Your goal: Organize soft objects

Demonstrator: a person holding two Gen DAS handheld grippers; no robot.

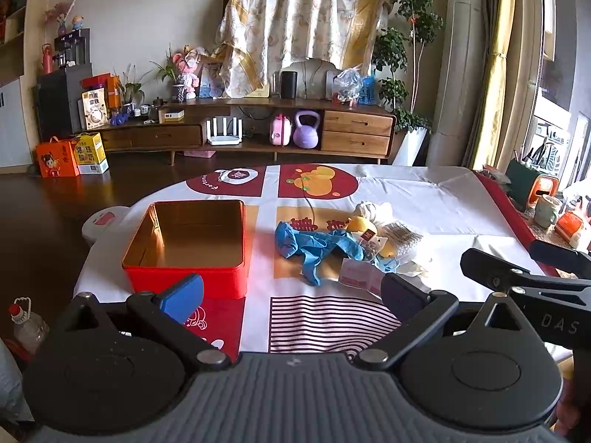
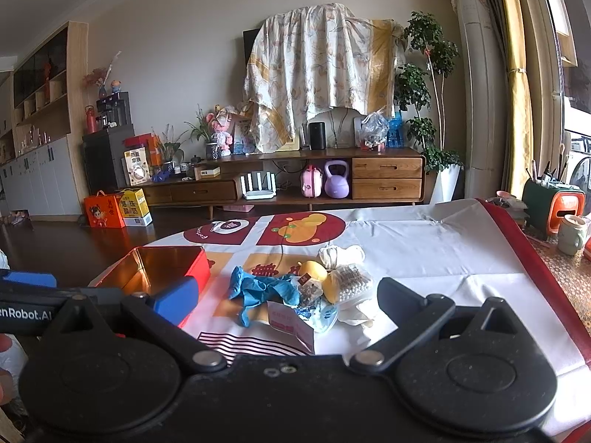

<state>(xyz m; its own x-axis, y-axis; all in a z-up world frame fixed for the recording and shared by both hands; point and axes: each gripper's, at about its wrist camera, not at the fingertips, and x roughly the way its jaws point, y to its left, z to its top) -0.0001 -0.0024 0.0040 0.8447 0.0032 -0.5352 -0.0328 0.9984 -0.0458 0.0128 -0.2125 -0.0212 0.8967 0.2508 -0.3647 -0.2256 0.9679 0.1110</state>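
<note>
While red square tin box with gold inside [image 1: 184,243] sits empty on white-and-red patterned tablecloth [image 1: 424,192], we judge job not begun: nothing packed, whole pile left. Pile lies just right of box: floppy blue rubber gloves [image 1: 310,245], yellow soft toy [image 1: 364,227], white cloth bundle [image 1: 373,209], small packets. Our left gripper [image 1: 291,293] spread wide, holding nothing. Our right gripper [image 2: 291,297] spread wide too, near pile.

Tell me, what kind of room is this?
Most likely a living room in someone's home. A long wooden TV stand runs along the far wall, with a cloth draped over what may be a TV. Potted plants stand beside it, and a table holds a red box.
</note>
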